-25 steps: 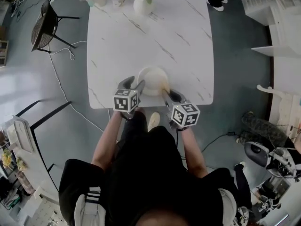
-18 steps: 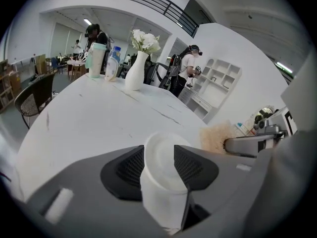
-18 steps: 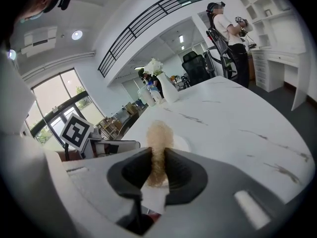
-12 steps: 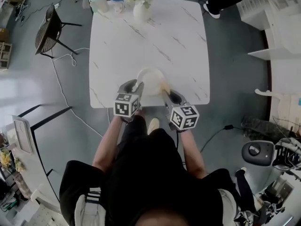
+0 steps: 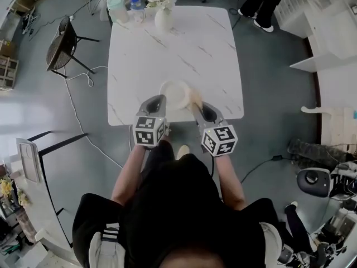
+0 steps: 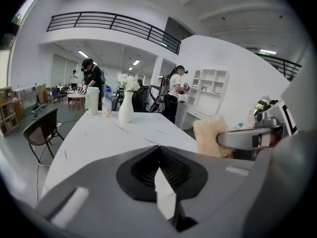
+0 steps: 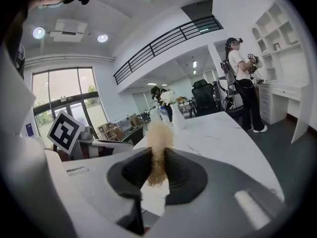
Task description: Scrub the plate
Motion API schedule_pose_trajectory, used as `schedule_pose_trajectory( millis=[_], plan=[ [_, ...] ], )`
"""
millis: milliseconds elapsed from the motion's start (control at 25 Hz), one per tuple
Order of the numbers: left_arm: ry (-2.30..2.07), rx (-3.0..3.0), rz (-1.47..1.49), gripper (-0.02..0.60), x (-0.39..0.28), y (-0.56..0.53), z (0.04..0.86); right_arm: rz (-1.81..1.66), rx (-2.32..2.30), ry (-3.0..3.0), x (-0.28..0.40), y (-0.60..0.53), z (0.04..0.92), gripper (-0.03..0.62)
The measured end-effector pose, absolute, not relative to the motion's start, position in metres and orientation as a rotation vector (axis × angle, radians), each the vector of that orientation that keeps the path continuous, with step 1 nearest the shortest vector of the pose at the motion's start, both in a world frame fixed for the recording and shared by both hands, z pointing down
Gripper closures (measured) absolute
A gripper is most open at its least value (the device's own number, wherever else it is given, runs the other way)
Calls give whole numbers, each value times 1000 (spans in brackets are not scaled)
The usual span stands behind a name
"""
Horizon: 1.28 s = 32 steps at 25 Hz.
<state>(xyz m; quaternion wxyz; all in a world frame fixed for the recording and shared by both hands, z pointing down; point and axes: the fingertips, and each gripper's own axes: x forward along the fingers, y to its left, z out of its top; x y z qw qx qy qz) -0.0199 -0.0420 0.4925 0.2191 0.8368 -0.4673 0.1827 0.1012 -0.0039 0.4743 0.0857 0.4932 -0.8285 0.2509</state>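
Jaws on your left gripper (image 6: 159, 151) have just closed. They now press together on a thin white edge, which I take for the plate's (image 5: 174, 92) rim. Your right gripper's (image 7: 157, 157) jaws pinch the sponge (image 7: 159, 133). The plate is at the table's (image 5: 167, 43) near edge, midway along it; whether it rests on the table or hangs clear, I cannot tell. The sponge touches its right rim.

Your hold is a narrow bite on 1 side only. A hard scrub from the other side could lever the plate loose, and this close to the table's edge it could drop to the floor (image 5: 268, 66). Press too hard and the sponge may drag out too.

Both grippers point forward and a little down, converging over the table's near edge, with your forearms (image 5: 128, 169) stretched ahead.
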Motion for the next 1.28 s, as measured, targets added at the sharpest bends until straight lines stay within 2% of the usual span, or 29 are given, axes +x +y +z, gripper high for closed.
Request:
schedule_pose_trajectory(
  millis=[640, 1280],
  plan=[
    [-1345, 2440, 415, 575, 16, 32, 426, 482, 1538, -2554, 140, 60, 411, 525],
    [-1327, 2483, 399, 575, 51, 82, 412, 416, 1606, -2564, 172, 112, 395, 525]
  ],
)
